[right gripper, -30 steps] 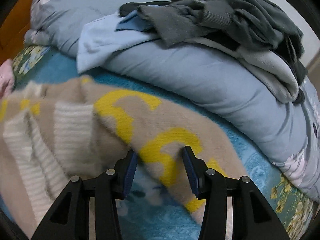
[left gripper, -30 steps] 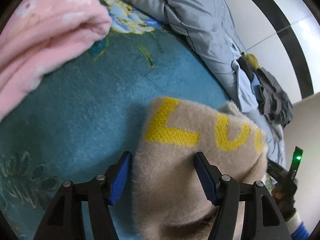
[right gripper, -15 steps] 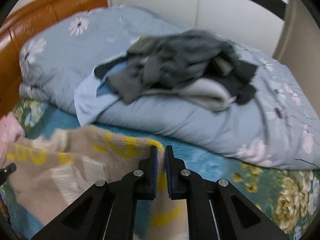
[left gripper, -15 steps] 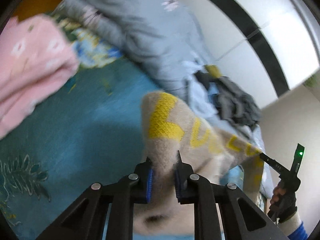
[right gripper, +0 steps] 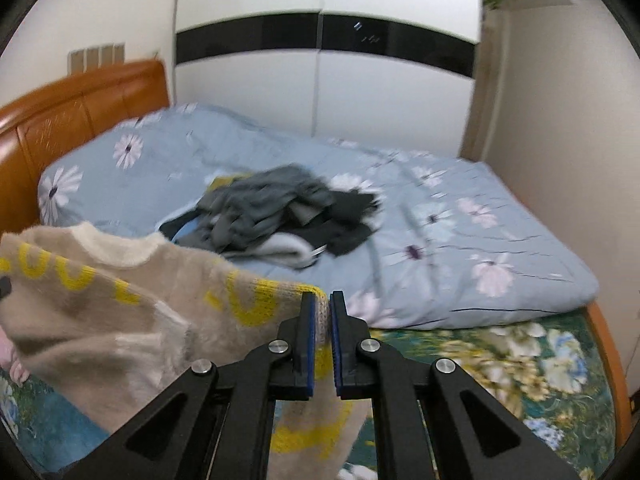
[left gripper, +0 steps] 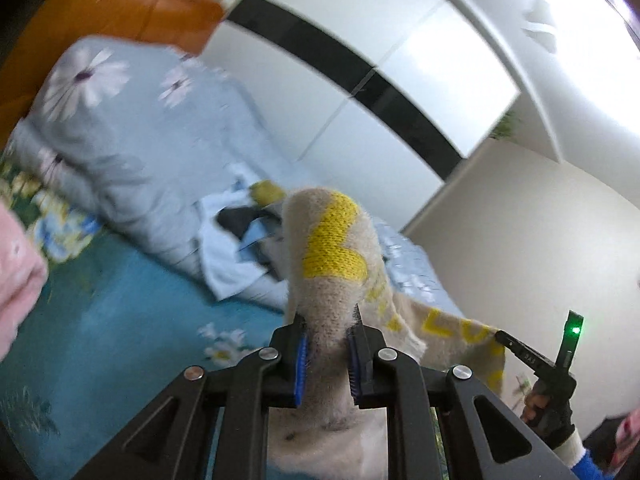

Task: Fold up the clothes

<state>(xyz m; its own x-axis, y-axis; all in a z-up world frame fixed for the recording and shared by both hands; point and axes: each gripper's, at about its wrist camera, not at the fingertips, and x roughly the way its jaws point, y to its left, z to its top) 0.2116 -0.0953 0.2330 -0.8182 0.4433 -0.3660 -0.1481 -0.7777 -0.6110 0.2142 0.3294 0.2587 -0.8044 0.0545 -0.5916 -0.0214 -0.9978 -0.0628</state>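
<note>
A pink cloth (left gripper: 16, 280) shows at the far left of the left wrist view, lying on the teal floral sheet (left gripper: 120, 320). Behind it a blue quilt (left gripper: 120, 152) with white daisies is heaped against the orange headboard (left gripper: 120, 4). The left gripper (left gripper: 327, 354) is clenched on a bunched fold of the beige sweater (left gripper: 332, 264), which rises between its blue pads (left gripper: 301, 364) and shows yellow lettering. From there the sweater stretches off to the right, lifted above the sheet, to the right gripper (left gripper: 500, 334), whose tip pinches the far edge; a gloved hand (left gripper: 550, 412) holds that tool, and a green light (left gripper: 575, 330) glows on it. In the right wrist view the sweater (right gripper: 120, 312) hangs from the left edge of the frame across to the centre, clear of the bed, with its cream collar uppermost. The right gripper (right gripper: 323, 340) is clamped on a yellow-edged part of the knit, its fingers nearly together with the fabric between them. Beyond, a pile of grey and dark clothes (right gripper: 280, 216) rests on the quilt (right gripper: 460, 248). The headboard (right gripper: 80, 108) stands at left, a white wardrobe (right gripper: 320, 92) with a black band behind the bed, and the floral sheet (right gripper: 500, 364) shows at lower right.
</note>
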